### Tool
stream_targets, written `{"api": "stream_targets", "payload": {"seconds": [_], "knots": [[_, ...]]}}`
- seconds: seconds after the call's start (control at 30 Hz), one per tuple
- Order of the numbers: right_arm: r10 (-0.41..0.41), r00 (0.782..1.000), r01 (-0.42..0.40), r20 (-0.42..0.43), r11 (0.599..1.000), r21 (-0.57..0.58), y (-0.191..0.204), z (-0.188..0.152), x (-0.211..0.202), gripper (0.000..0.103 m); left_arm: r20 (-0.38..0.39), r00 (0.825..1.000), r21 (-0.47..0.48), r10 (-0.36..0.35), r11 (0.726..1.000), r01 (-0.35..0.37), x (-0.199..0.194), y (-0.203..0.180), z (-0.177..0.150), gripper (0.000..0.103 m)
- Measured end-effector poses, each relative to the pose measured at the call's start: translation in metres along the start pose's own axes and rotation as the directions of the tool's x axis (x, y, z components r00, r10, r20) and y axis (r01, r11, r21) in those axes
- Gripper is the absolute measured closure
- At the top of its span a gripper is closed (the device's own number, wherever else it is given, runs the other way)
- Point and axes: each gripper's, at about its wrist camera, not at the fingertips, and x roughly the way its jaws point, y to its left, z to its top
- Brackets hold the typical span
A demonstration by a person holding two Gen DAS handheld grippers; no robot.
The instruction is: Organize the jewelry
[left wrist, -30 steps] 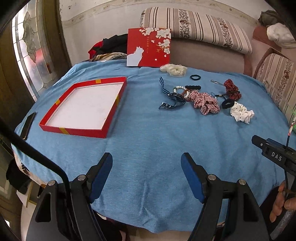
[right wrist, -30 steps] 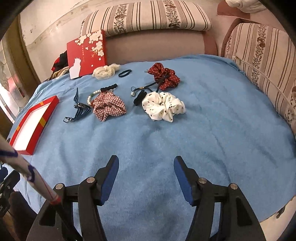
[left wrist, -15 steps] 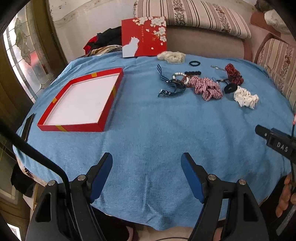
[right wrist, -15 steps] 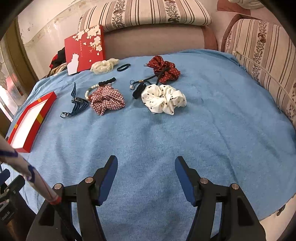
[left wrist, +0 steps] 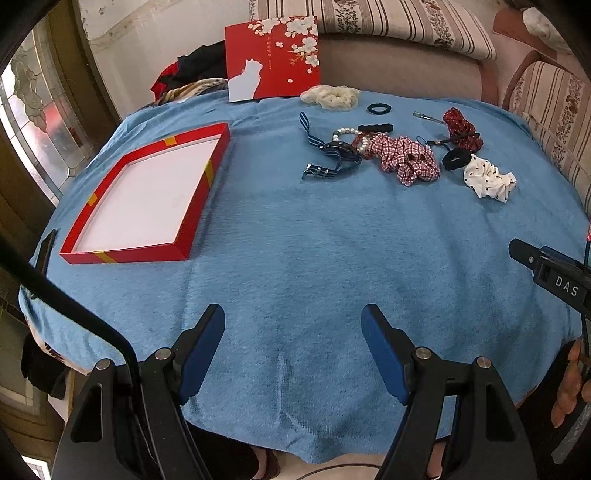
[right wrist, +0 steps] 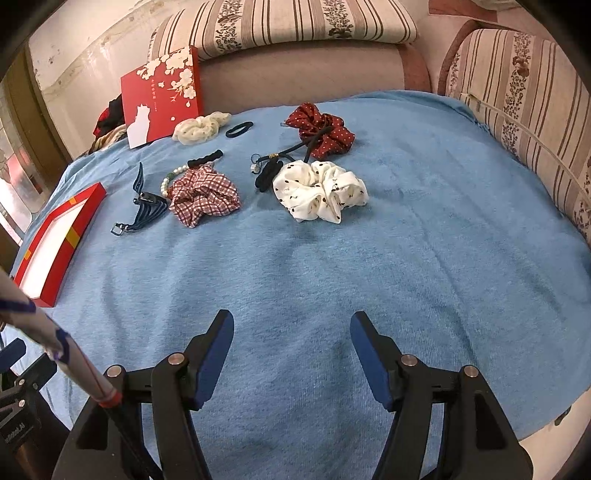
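Note:
A shallow red box with a white floor (left wrist: pixel 144 195) lies at the left of the blue cloth; it also shows in the right wrist view (right wrist: pixel 55 236). Hair ties and jewelry lie in a cluster at the far side: a striped blue strap (left wrist: pixel 328 155), a pearl bracelet (left wrist: pixel 345 133), a red checked scrunchie (left wrist: pixel 406 158) (right wrist: pixel 203 199), a white dotted scrunchie (left wrist: pixel 487 181) (right wrist: pixel 321 192), a dark red dotted scrunchie (right wrist: pixel 321 129) and black ties (right wrist: pixel 240 129). My left gripper (left wrist: pixel 293 350) is open and empty over the cloth's near edge. My right gripper (right wrist: pixel 291 350) is open and empty, well short of the white scrunchie.
The red box lid with a white cat and blossoms (left wrist: pixel 273 59) leans upright at the back against a striped sofa (right wrist: pixel 295 22). A cream scrunchie (left wrist: pixel 328 96) lies in front of it. The right gripper's body (left wrist: pixel 554 277) shows at the left view's right edge.
Both grippers have drawn back and risen slightly, so the table items sit a little farther away. Both stay open. Nothing on the cloth has moved.

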Motion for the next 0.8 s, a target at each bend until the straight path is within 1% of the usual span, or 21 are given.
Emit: {"api": "stream_targets", "payload": {"seconds": [0.2, 0.37, 0.43, 0.5, 0.57, 0.63, 0.67, 0.73, 0.8], "knots": [[-0.002, 1.000, 0.002, 0.001, 1.000, -0.001, -0.005, 0.005, 0.003, 0.033, -0.013, 1.000, 0.014, -0.024, 1.000, 0.025, 0.008, -0.004, 0.014, 0.028], [-0.008, 1.000, 0.008, 0.019, 1.000, -0.004, -0.012, 0.020, 0.003, 0.032, -0.006, 0.999, 0.032, -0.035, 0.999, 0.035, 0.017, -0.009, 0.034, 0.028], [-0.012, 1.000, 0.012, 0.028, 1.000, -0.004, -0.015, 0.028, 0.004, 0.032, 0.005, 0.998, 0.033, -0.056, 0.998, 0.056, 0.020, -0.010, 0.044, 0.028], [-0.018, 0.999, 0.018, 0.039, 1.000, -0.002, -0.021, 0.038, 0.005, 0.032, 0.022, 0.995, 0.035, -0.097, 0.995, 0.096, 0.023, -0.012, 0.058, 0.028], [-0.020, 0.999, 0.020, 0.050, 1.000, 0.002, -0.027, 0.049, 0.007, 0.032, 0.030, 0.988, 0.036, -0.152, 0.988, 0.151, 0.029, -0.016, 0.074, 0.028], [-0.004, 0.998, 0.003, 0.064, 1.000, 0.016, -0.032, 0.062, 0.009, 0.032, 0.023, 0.976, 0.026, -0.217, 0.976, 0.216, 0.037, -0.022, 0.090, 0.028], [0.007, 0.997, -0.009, 0.072, 1.000, 0.023, -0.034, 0.069, 0.009, 0.032, 0.013, 0.966, 0.013, -0.258, 0.966, 0.258, 0.044, -0.024, 0.100, 0.028], [0.035, 0.996, -0.038, 0.087, 0.999, 0.033, -0.037, 0.081, 0.011, 0.032, 0.000, 0.950, -0.007, -0.312, 0.950, 0.312, 0.056, -0.030, 0.113, 0.028], [0.088, 0.992, -0.092, 0.092, 0.995, 0.041, -0.037, 0.093, 0.014, 0.032, -0.026, 0.932, -0.017, -0.362, 0.932, 0.362, 0.072, -0.040, 0.127, 0.028]]}}
